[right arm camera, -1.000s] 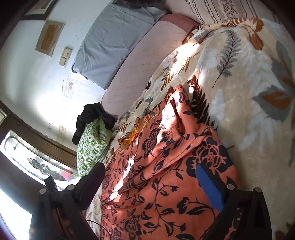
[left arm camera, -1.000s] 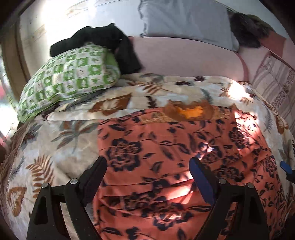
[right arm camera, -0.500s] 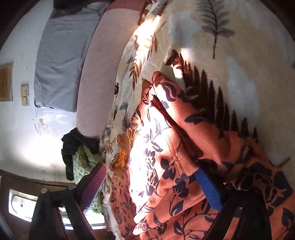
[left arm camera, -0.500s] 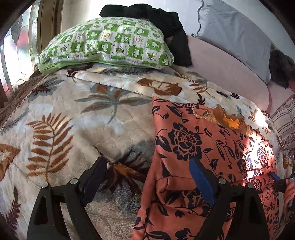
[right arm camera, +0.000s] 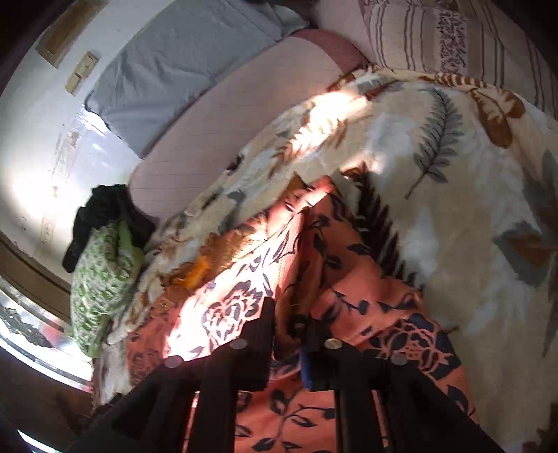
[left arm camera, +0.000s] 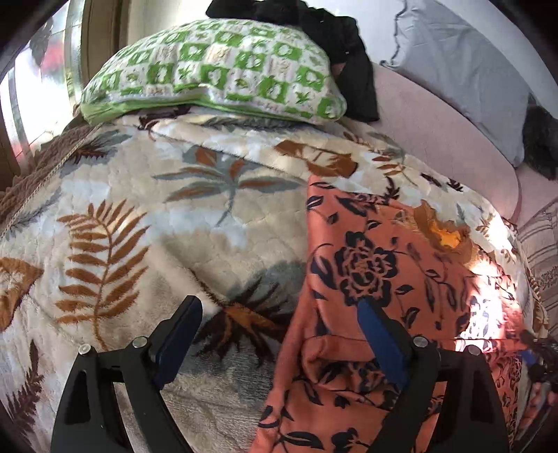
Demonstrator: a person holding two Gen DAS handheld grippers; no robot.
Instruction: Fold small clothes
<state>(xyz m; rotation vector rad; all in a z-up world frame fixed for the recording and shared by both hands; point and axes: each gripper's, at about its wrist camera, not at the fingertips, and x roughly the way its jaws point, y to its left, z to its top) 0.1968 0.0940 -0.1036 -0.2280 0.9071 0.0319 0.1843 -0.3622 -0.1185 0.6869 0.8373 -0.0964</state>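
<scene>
The soft orange dress (left arm camera: 376, 278) with dark flowers lies on a fuzzy leafy blanket (left arm camera: 139, 223). The right gripper (right arm camera: 289, 324) has just been closing and pinches a bunched fold. The left gripper (left arm camera: 279, 324) gapes wide over the dress's edge.

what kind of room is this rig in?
Likely a bedroom: a leaf-print blanket spread over a bed, a green-patterned pillow at its head, and a grey pillow against the wall.

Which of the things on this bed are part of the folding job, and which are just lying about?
Part of the job:
- orange garment with dark blue flowers
- right gripper, closing on a fold of it
- left gripper, open at its edge

Lying about:
- green and white patterned pillow
- black bundled cloth
- grey pillow
- cream leaf-print blanket
</scene>
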